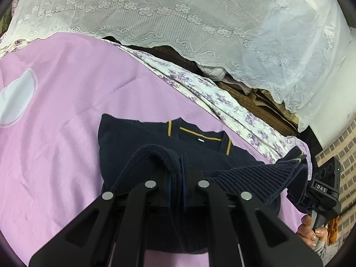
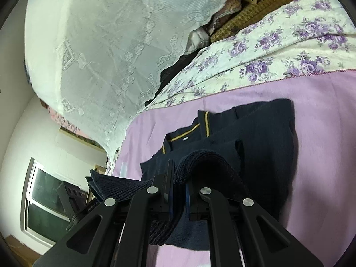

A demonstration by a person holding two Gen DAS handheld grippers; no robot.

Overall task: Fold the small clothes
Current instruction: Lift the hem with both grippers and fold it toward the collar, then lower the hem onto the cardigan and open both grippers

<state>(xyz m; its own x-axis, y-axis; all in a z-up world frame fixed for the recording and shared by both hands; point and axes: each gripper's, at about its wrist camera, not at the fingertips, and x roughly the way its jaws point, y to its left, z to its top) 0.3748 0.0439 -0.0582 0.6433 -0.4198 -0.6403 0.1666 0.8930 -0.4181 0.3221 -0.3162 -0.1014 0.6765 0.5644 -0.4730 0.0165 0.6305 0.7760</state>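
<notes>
Navy sweater (image 1: 138, 138) with yellow-striped collar lies on the pink sheet (image 1: 55, 144) ahead of both my claws, its ribbed hem lifted off the bed and pinched at two spots. My left claw (image 1: 176, 173) is closed tight on one fold of the hem, which humps up over the fingertips; the knit band stretches from there off to the right, where I can see the other tool and the hand (image 1: 310, 231) gripping its handle. My right claw (image 2: 179, 182) is likewise clamped narrow on the hem, a loop of ribbing arching over its right finger and the band running left toward the other claw. Beyond the raised hem the body of the sweater lies flat, collar at the far end. In the left wrist view there is plenty of bare pink sheet left of the garment, with a white patch (image 1: 15, 102) on it near the frame edge. Past the collar the pink sheet ends at a border of purple-flowered bedding (image 2: 278, 51), and behind that a white lace curtain (image 1: 178, 11) hangs close. In the right wrist view a window (image 2: 44, 191) shows low on the left.
</notes>
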